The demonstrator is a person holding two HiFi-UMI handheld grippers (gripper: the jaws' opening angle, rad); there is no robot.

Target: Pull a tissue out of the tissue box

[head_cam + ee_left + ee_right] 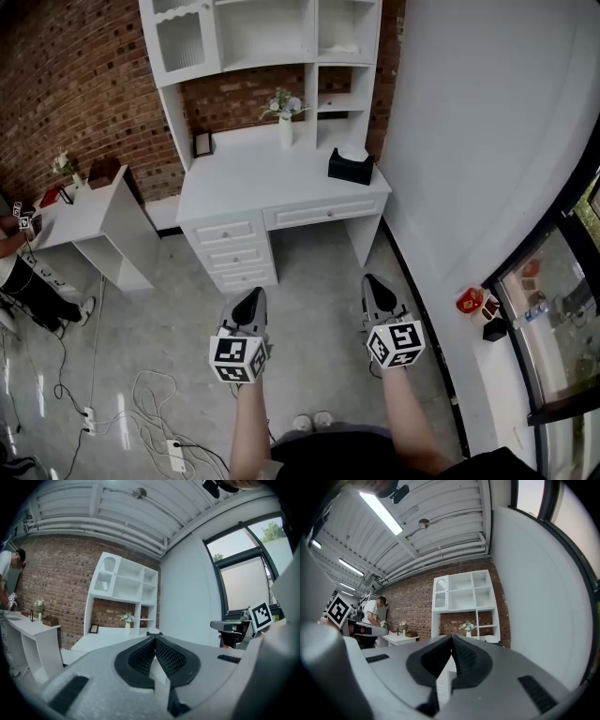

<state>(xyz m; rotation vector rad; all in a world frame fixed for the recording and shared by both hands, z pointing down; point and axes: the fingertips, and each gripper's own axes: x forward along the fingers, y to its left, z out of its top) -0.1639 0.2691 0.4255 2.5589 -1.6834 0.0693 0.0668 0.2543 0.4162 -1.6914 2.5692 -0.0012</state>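
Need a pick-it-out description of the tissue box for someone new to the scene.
Find the white desk with the shelf unit against the brick wall. The tissue box sits at the desk's right end. It is the only black box there, with white tissue poking up, unlike the vase and small frame.

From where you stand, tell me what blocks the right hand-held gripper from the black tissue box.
Nothing visible: open grey floor lies between the right hand-held gripper and the black tissue box on the white desk.

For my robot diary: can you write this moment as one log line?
stage: not started | left tongs: shut, empty | right tongs: shut, empty | tissue box: on desk, untouched
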